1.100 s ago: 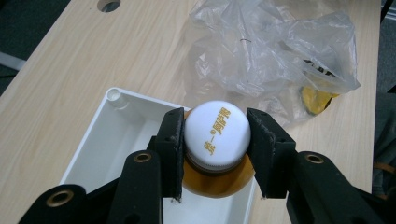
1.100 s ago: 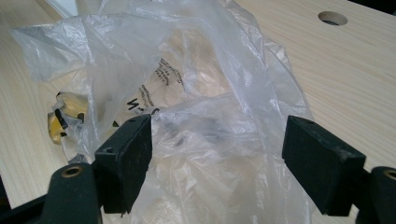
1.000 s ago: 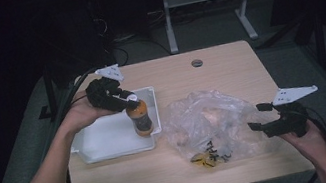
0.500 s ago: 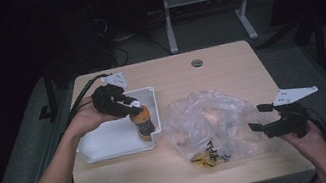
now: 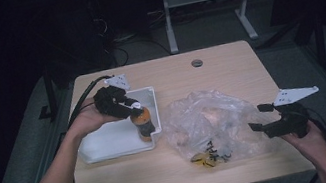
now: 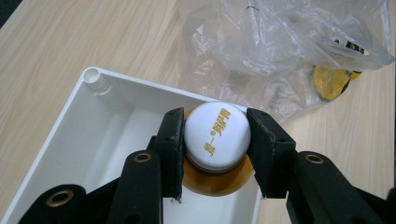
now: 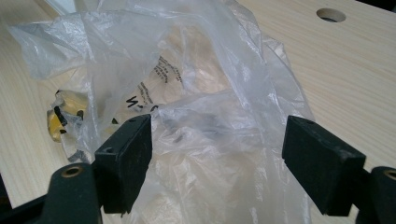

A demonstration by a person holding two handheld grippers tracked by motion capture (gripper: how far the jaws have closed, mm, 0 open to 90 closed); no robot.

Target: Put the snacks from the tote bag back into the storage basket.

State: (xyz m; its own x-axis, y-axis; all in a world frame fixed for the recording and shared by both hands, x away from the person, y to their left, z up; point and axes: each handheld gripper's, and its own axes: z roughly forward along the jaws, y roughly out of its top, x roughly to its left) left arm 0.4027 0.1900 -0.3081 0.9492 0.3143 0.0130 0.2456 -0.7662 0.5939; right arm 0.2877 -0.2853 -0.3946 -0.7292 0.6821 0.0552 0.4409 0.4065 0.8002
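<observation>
An amber bottle point(image 5: 143, 123) with a white cap point(image 6: 215, 134) stands upright in the near right corner of a white tray point(image 5: 109, 141). My left gripper point(image 5: 126, 109) is shut on the bottle's cap, jaws on both sides of it point(image 6: 215, 140). A crumpled clear plastic bag point(image 5: 210, 124) lies to the right of the tray, with yellow and black items point(image 5: 208, 157) showing at its front. My right gripper point(image 5: 257, 118) hangs open at the bag's right edge, its jaws wide apart either side of loose plastic point(image 7: 215, 140), touching nothing that I can tell.
A round cable hole point(image 5: 197, 62) sits in the wooden tabletop point(image 5: 229, 74) behind the bag. A metal stand point(image 5: 207, 7) rises beyond the far edge. Dark floor surrounds the table.
My left gripper has shifted the bottle slightly right and nearer, into the tray's near right corner, and lowered it. The right gripper has stayed put.
</observation>
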